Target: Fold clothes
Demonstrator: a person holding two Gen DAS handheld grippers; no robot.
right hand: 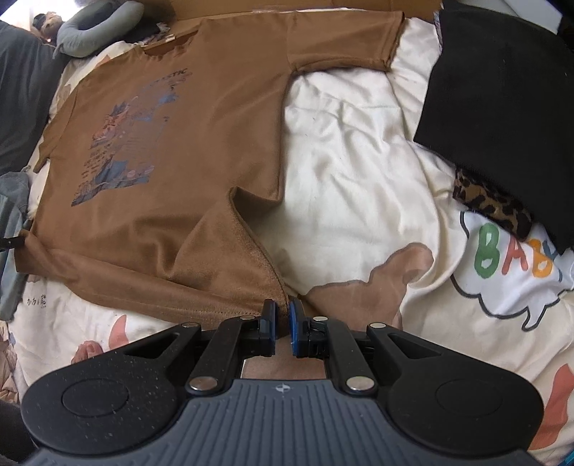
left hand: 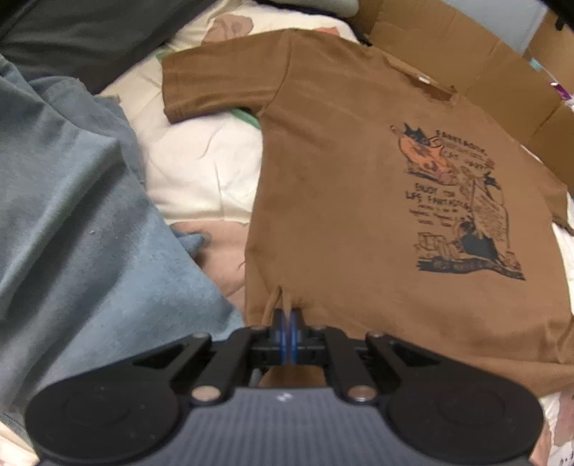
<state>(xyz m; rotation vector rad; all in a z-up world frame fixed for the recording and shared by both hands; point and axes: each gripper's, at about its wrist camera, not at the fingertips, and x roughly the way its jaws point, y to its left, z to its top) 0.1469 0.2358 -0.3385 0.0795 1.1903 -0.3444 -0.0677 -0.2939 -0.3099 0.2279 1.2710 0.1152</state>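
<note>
Brown T-shirt [left hand: 344, 172] is lying print-up on a cream cartoon-printed quilt [right hand: 351, 172] covering a bed, with flattened cardboard [left hand: 466, 57] lying beyond its collar. A blue-grey garment [left hand: 71, 200] is crowding the shirt's left side, a black folded cloth [right hand: 502, 100] and a leopard-print piece [right hand: 491, 208] are sitting well off to the right, and a grey pillow [right hand: 97, 28] is resting at the far corner. The shirt's long axis is running away from both cameras, collar far, hem near. The left gripper [left hand: 287, 322] is pinching the hem's left corner; the right gripper [right hand: 282, 319] is closing narrowly around the right corner, which is curling up.
</note>
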